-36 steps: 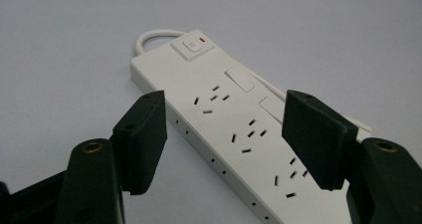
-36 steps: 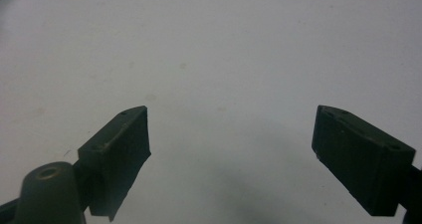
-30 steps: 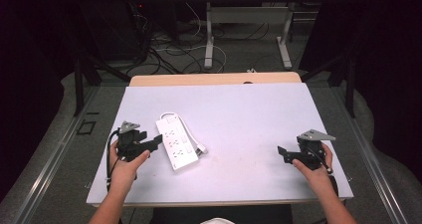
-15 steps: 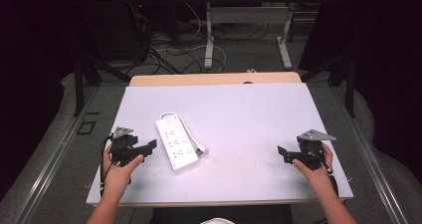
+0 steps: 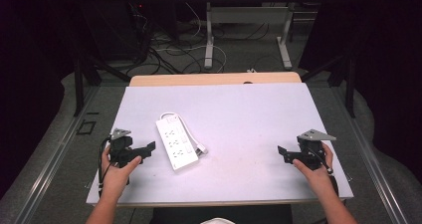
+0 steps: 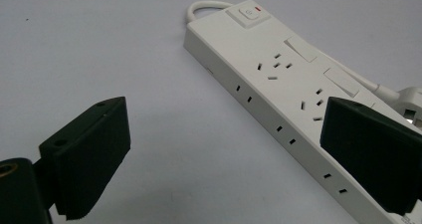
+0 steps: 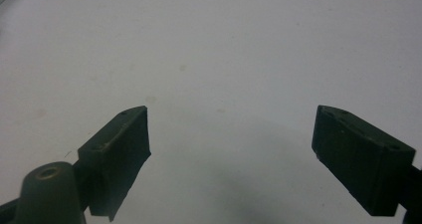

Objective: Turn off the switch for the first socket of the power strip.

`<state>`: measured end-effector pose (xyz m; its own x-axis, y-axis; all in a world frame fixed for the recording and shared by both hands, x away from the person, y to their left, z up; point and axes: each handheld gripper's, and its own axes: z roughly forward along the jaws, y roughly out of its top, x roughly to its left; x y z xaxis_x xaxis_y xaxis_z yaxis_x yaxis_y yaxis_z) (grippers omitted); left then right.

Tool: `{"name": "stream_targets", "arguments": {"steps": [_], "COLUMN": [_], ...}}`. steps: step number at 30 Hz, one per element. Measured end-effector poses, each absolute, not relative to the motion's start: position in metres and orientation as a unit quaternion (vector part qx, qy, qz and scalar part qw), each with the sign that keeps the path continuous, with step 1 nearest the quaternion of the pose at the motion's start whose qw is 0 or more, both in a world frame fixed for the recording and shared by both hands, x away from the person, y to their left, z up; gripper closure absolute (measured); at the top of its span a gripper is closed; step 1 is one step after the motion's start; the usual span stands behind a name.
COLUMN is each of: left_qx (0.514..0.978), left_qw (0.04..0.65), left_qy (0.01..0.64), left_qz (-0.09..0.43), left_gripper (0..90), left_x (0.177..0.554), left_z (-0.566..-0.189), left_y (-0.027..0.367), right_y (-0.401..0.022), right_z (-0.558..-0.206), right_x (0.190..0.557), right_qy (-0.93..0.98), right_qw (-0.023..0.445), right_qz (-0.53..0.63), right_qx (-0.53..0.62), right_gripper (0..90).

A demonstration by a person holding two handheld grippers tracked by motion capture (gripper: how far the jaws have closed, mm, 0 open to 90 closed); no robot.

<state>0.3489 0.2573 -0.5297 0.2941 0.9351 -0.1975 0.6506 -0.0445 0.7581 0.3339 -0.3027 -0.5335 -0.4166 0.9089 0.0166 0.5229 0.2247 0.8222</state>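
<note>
A white power strip (image 5: 176, 140) lies flat on the pale table (image 5: 239, 114), left of centre, with its switch end pointing away from me. Its white cable and plug (image 5: 200, 150) curl along its right side. In the left gripper view the power strip (image 6: 283, 89) runs diagonally, its rocker switch (image 6: 248, 13) at the far end. My left gripper (image 5: 148, 149) hovers just left of the strip near the front edge, open, nothing between its jaws (image 6: 224, 154). My right gripper (image 5: 283, 153) sits at the table's front right, open over bare table (image 7: 231, 134).
A wooden strip (image 5: 214, 78) borders the table's far edge. Beyond it stand another table's legs (image 5: 210, 35) and loose floor cables (image 5: 169, 45). Dark curtains close in both sides.
My left gripper has drawn back toward the front left edge, away from the power strip. The right gripper has stayed put.
</note>
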Motion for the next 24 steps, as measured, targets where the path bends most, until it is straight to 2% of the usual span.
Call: {"name": "stream_targets", "arguments": {"steps": [10, 24], "left_qx": [0.694, 0.702], "left_qw": [0.401, 0.388], "left_qy": [0.571, 0.570], "left_qz": [0.177, 0.178], "left_gripper": [1.0, 0.9], "left_x": [0.351, 0.353], "left_z": [-0.537, -0.544], "left_y": [0.263, 0.265], "right_y": [-0.302, -0.301], "right_z": [-0.534, -0.534], "right_x": [0.334, 0.335], "right_qy": [0.744, 0.742], "right_qw": [0.242, 0.238], "right_qz": [0.397, 0.398], "right_qx": [0.481, 0.485], "right_gripper": [14.5, 14.5]}}
